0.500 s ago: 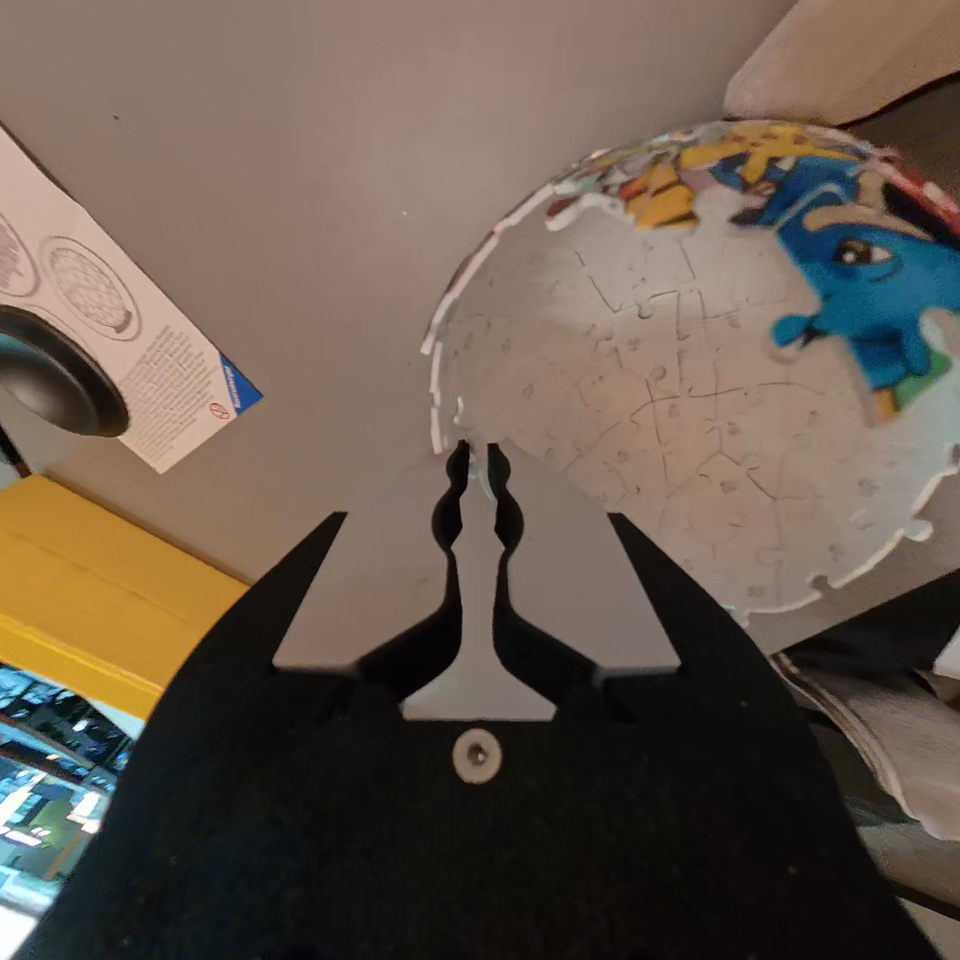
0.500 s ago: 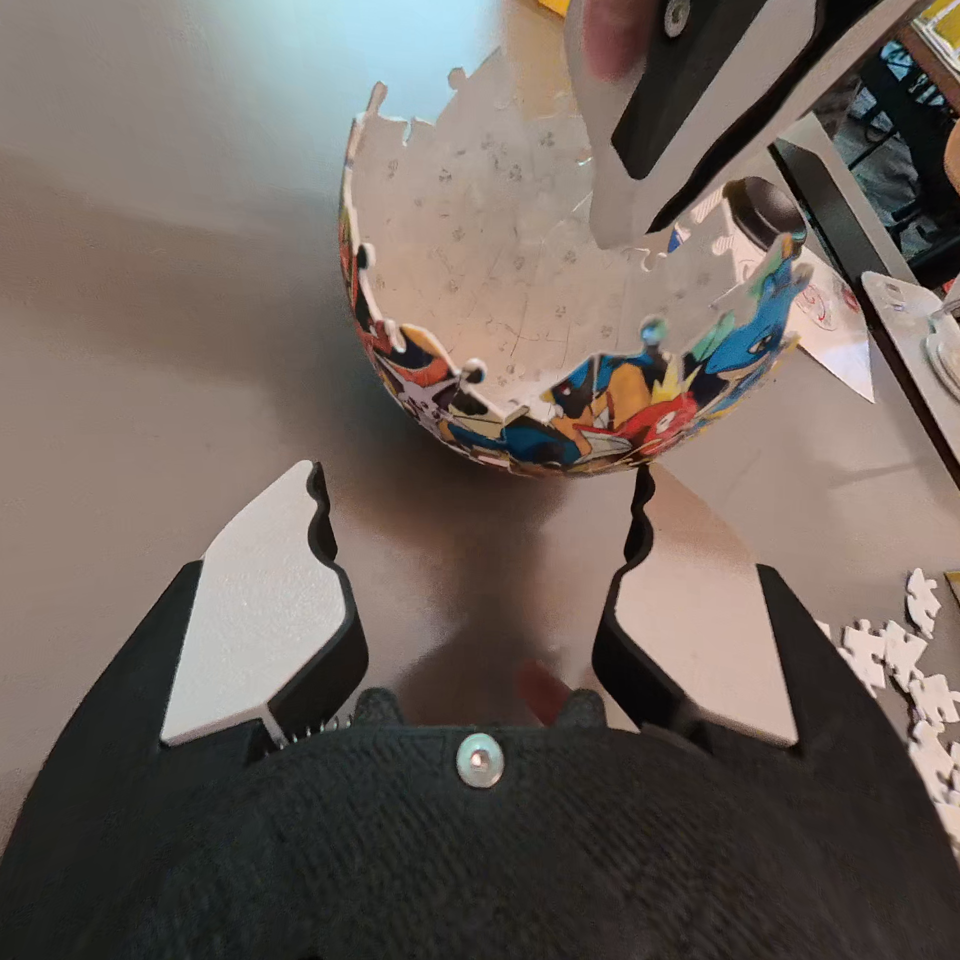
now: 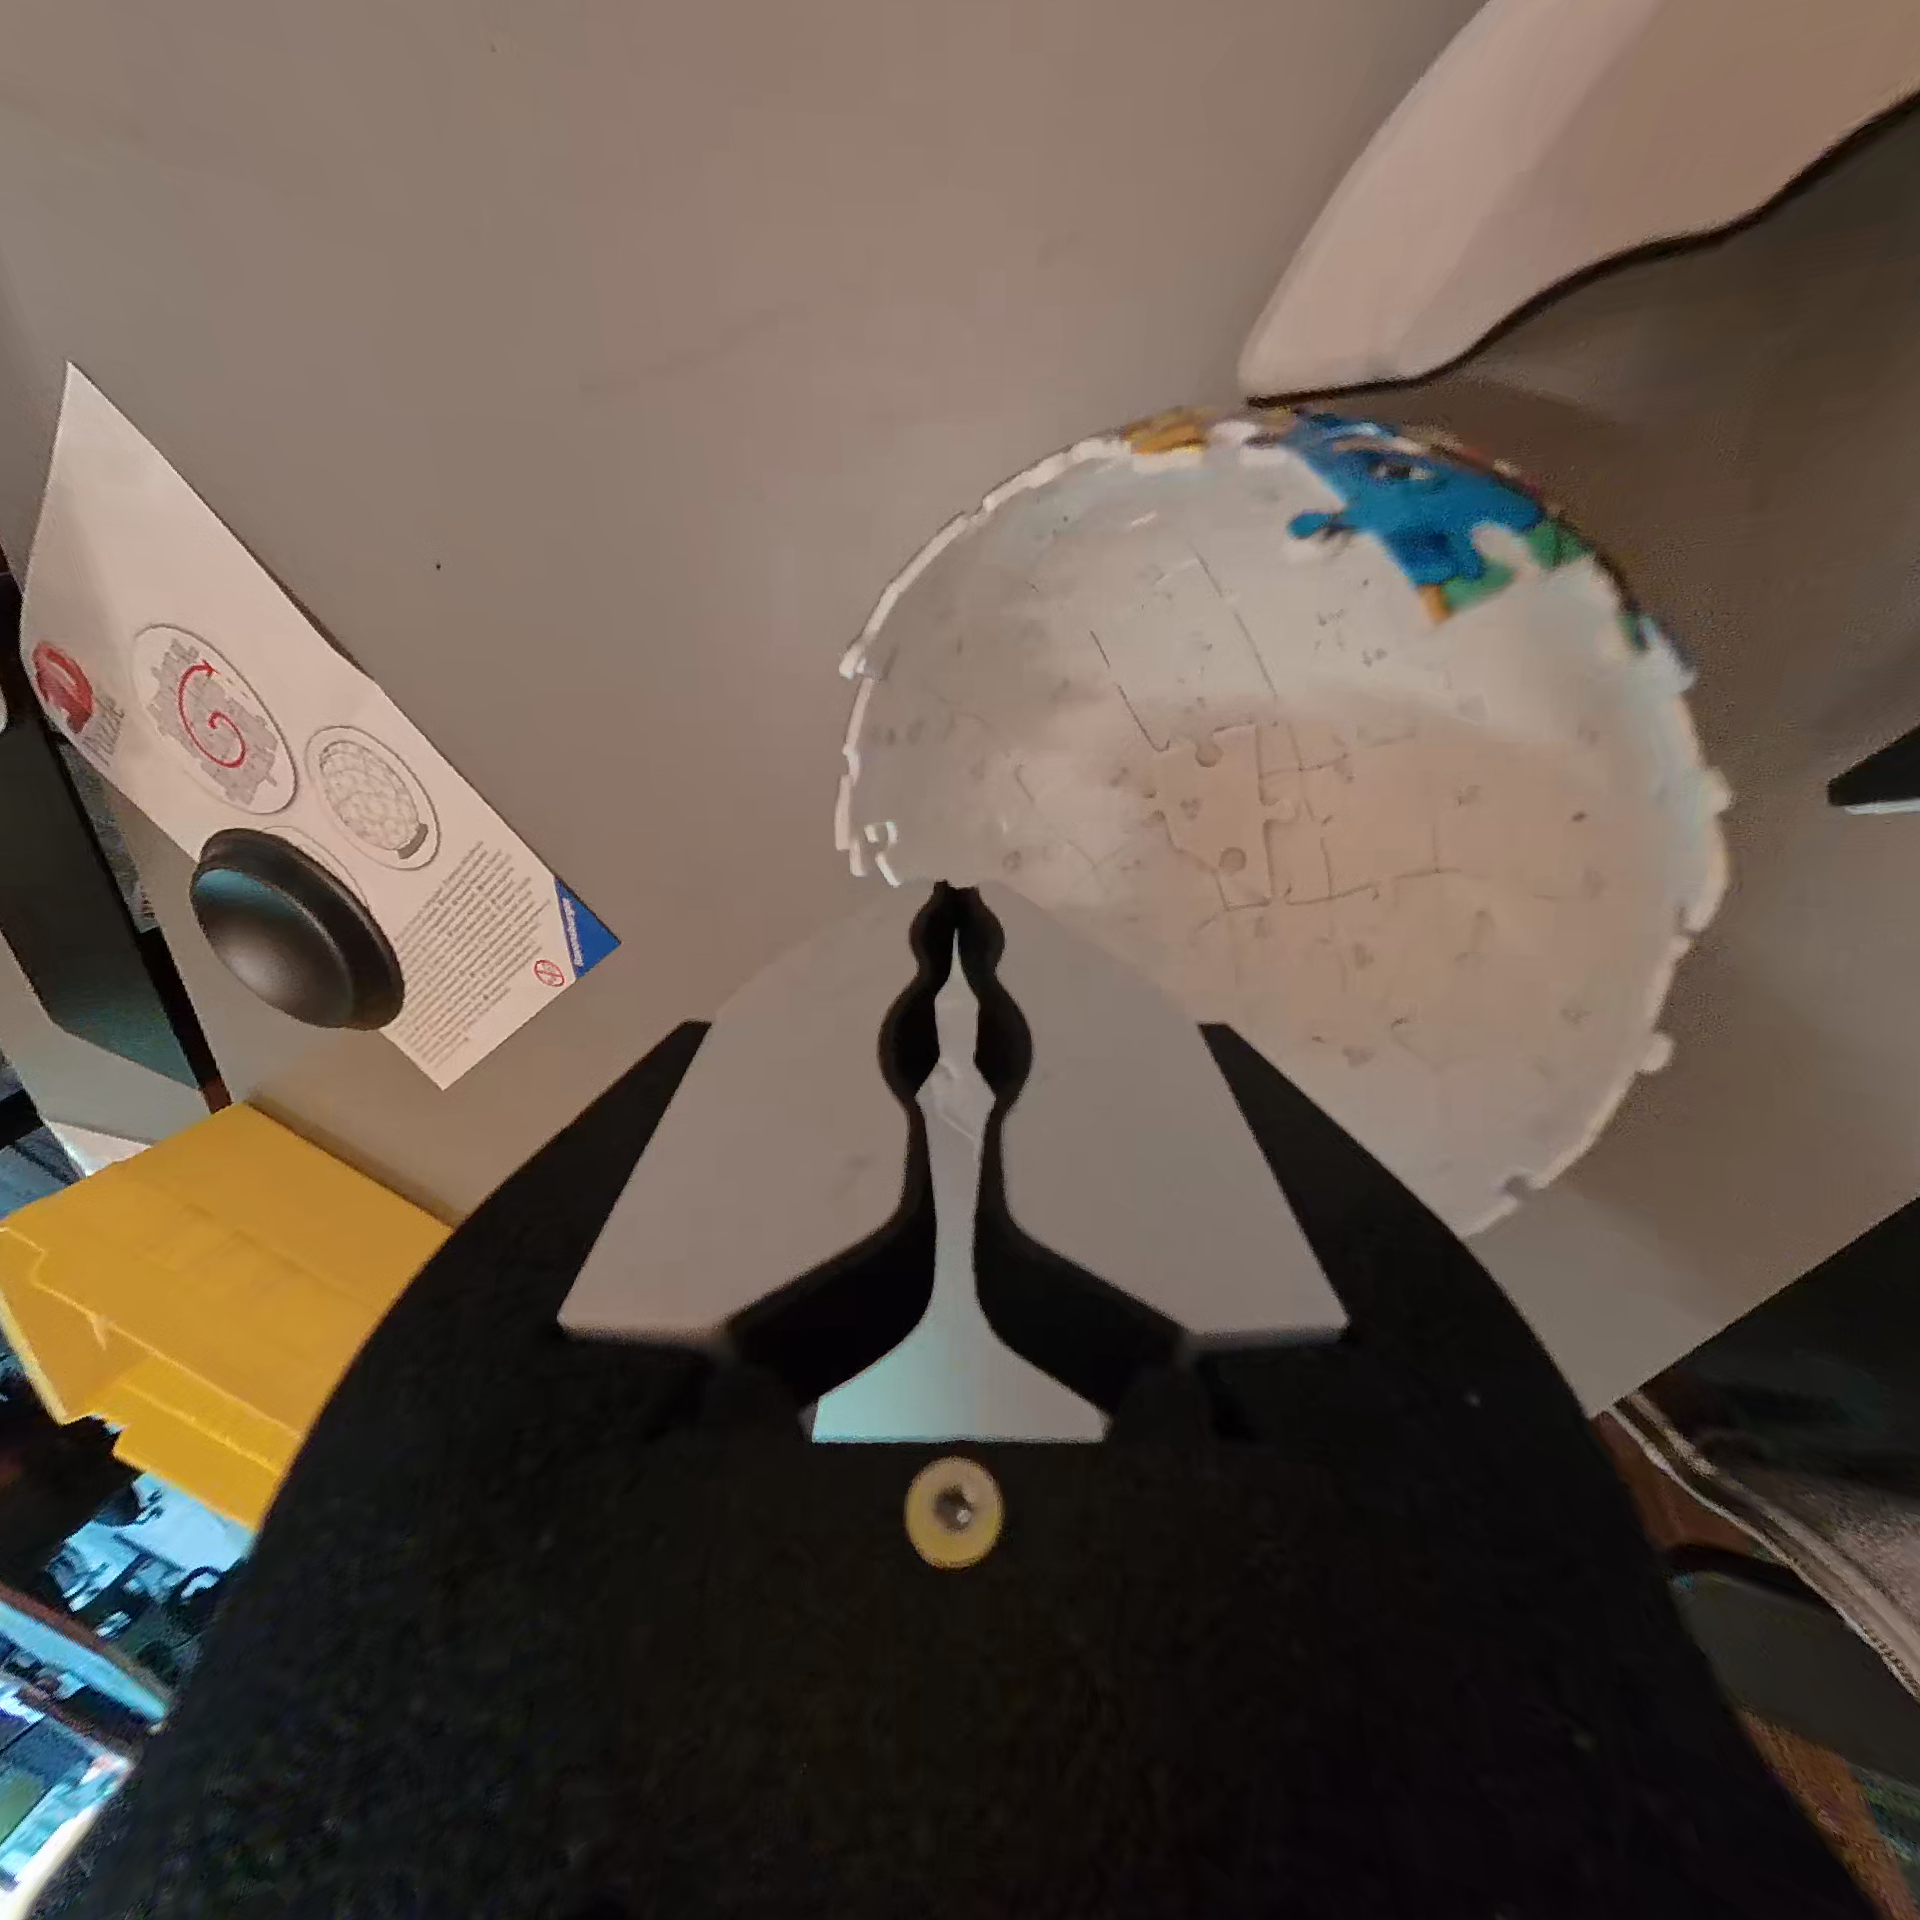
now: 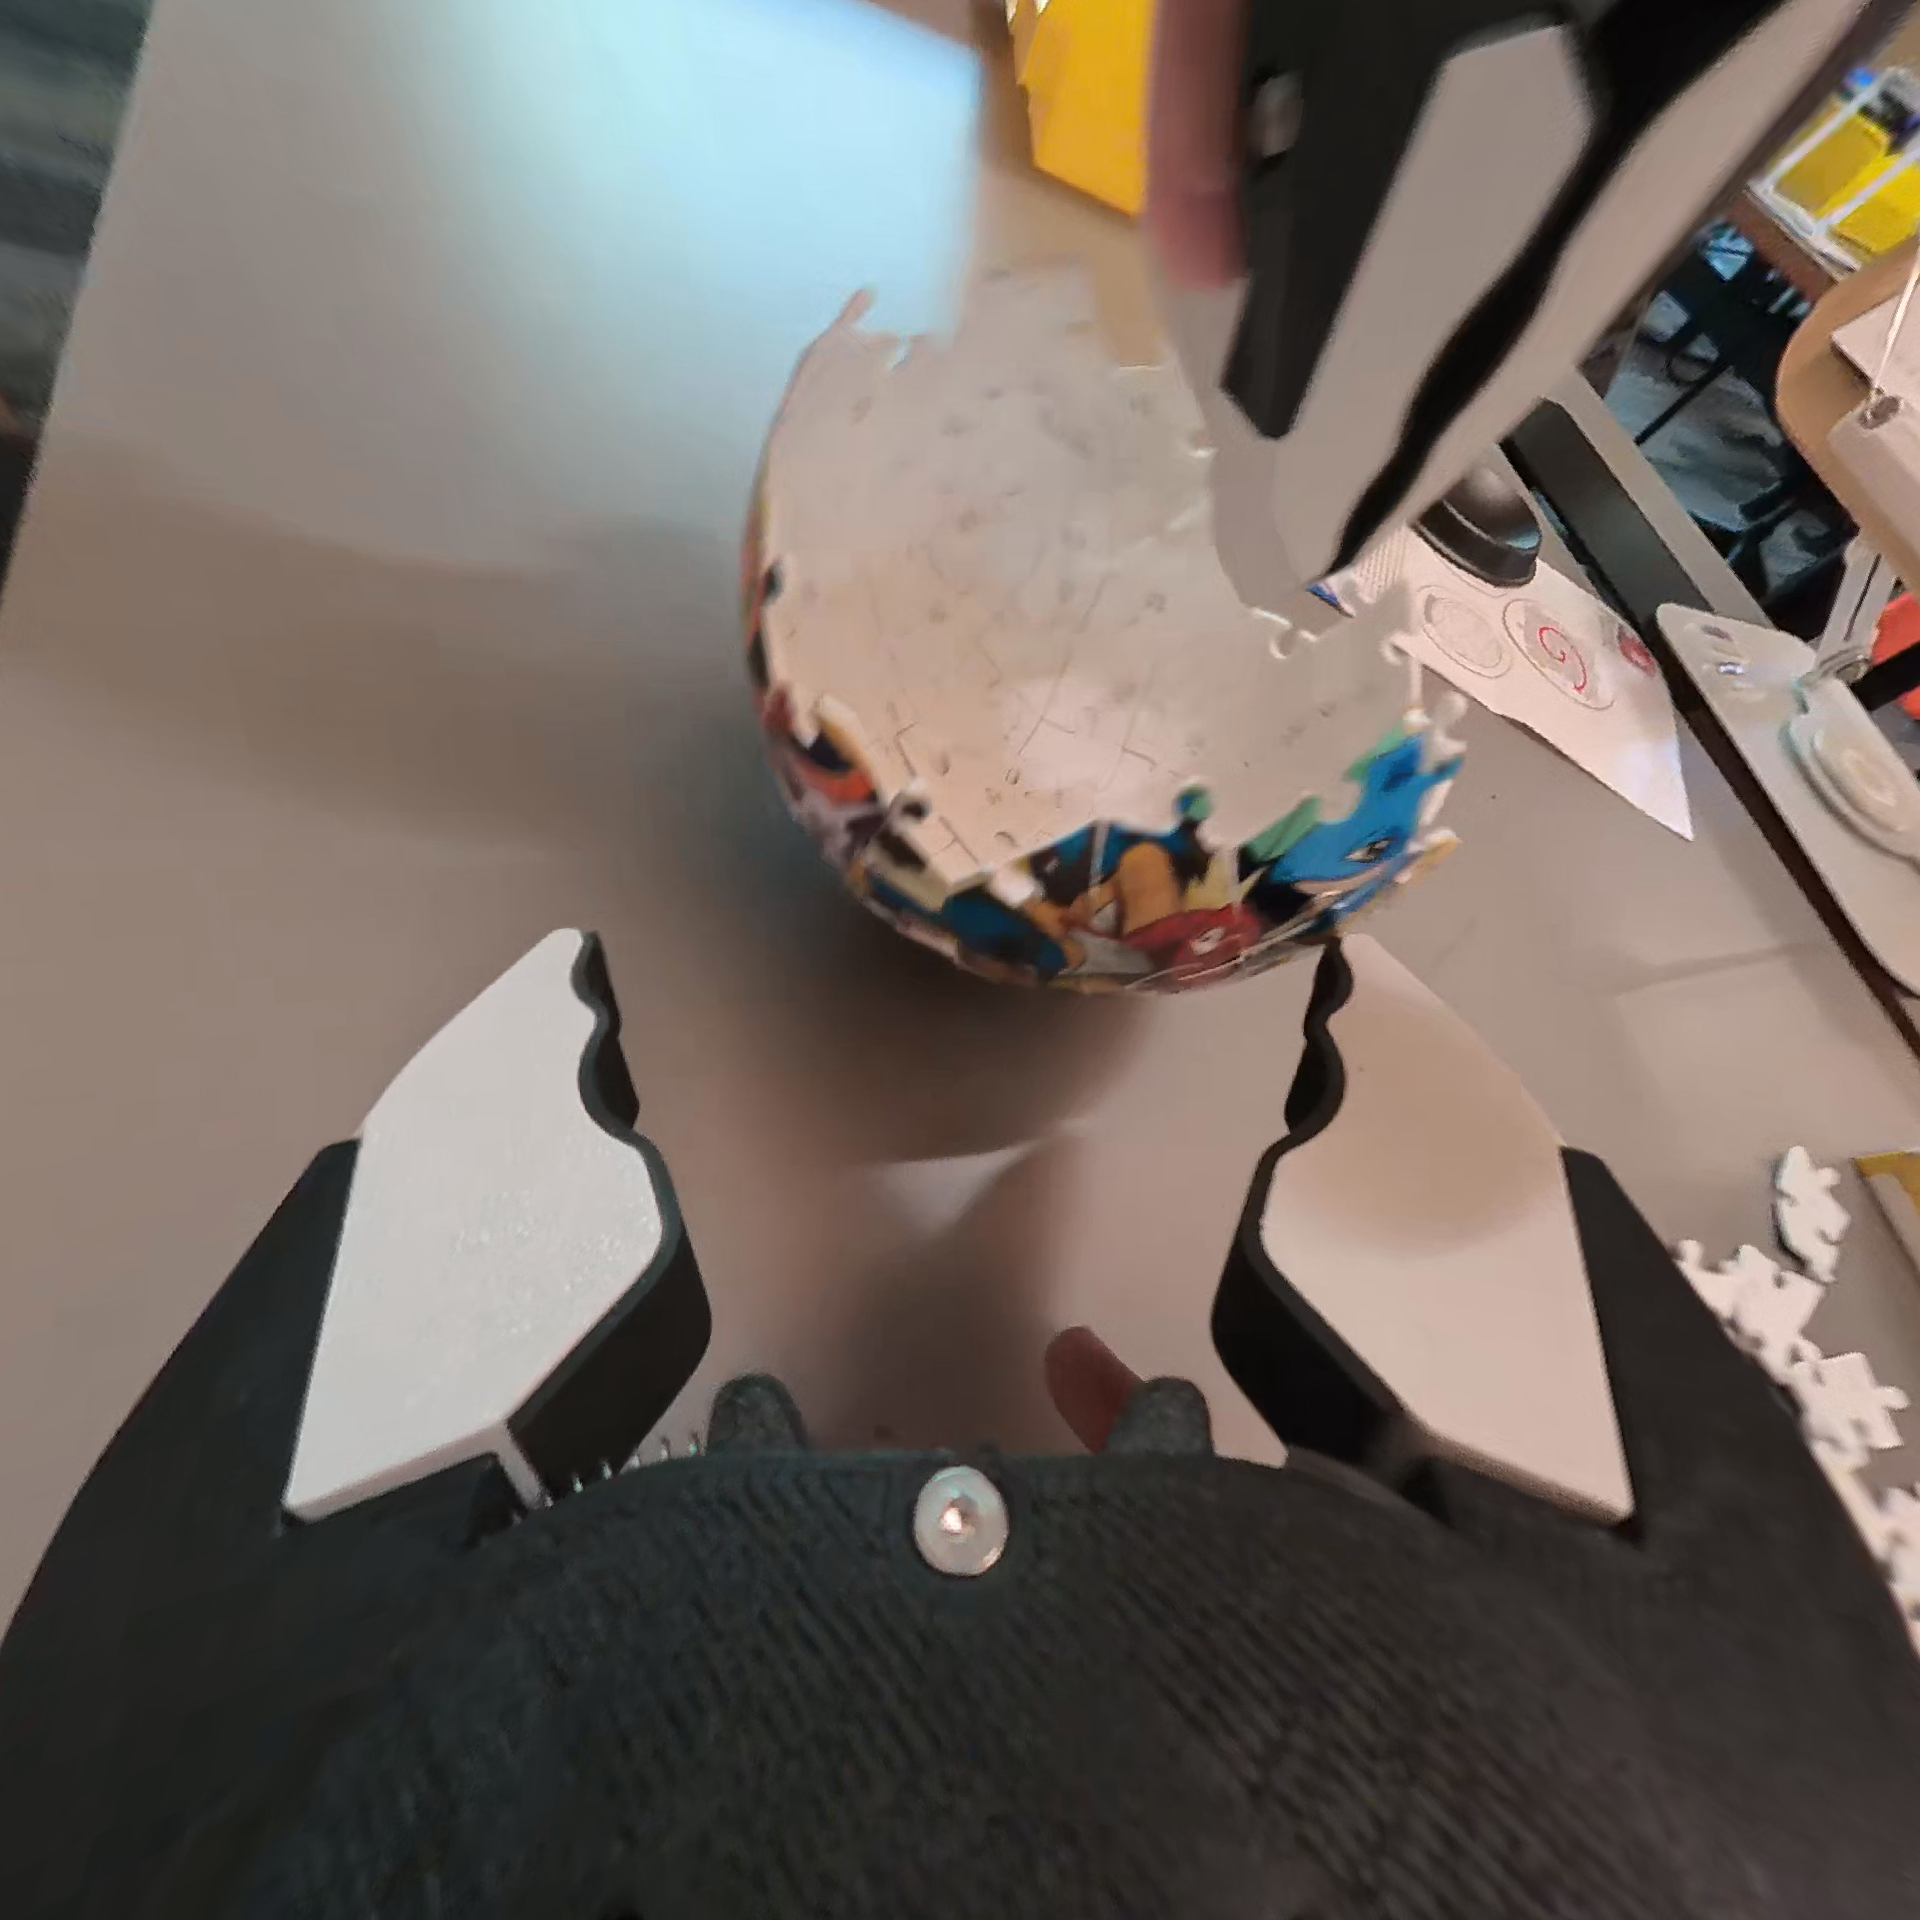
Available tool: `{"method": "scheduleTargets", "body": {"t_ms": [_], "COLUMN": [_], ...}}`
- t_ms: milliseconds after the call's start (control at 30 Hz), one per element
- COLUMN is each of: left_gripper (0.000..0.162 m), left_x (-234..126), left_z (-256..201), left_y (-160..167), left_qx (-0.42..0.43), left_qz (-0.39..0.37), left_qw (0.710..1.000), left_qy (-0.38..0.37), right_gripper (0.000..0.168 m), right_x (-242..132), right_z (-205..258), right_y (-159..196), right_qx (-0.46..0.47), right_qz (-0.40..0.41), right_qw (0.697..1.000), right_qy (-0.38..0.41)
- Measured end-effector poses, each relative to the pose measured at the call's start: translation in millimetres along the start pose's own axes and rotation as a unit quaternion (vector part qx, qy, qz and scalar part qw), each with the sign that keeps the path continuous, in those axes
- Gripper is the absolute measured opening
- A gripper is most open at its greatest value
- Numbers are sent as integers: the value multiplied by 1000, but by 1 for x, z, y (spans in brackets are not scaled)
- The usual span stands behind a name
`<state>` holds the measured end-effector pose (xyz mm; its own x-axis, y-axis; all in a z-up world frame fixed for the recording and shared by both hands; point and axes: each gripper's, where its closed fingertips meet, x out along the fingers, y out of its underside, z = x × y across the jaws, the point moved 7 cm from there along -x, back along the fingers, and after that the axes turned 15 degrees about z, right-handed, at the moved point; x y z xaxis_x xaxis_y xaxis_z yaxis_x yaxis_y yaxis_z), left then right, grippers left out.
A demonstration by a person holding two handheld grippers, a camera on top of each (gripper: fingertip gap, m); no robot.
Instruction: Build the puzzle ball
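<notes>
I can see printed writing on the white folded instruction sheet (image 3: 312,769) lying on my grey counter (image 3: 623,312): a red logo at its far end, a block of small print, a red circular prohibition sign and a blue corner badge with a brand mark. Small grey marks dot the white inner faces of the half-built puzzle ball (image 3: 1299,831), too blurred to read.

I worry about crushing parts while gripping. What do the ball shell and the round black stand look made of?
The puzzle ball shell looks like thin rigid plastic or coated card: matte white inside, glossy printed outside, with curved interlocking pieces. The black stand looks like smooth moulded plastic with a soft sheen; its material is less certain.
</notes>
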<state>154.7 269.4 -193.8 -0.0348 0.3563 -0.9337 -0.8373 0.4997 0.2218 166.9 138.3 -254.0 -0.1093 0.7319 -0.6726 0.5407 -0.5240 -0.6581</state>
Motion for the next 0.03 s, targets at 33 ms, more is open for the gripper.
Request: {"method": "scheduleTargets", "body": {"t_ms": [33], "left_gripper": [2], "left_x": [0], "left_z": [0], "left_y": [0], "left_qx": [-6], "left_qz": [-4], "left_qw": [1000], "left_qy": [4], "right_gripper": [125], "right_x": [1], "right_z": [1], "right_y": [0], "right_qx": [-10], "right_qz": [6], "right_qw": [1000], "right_qy": [7]}}
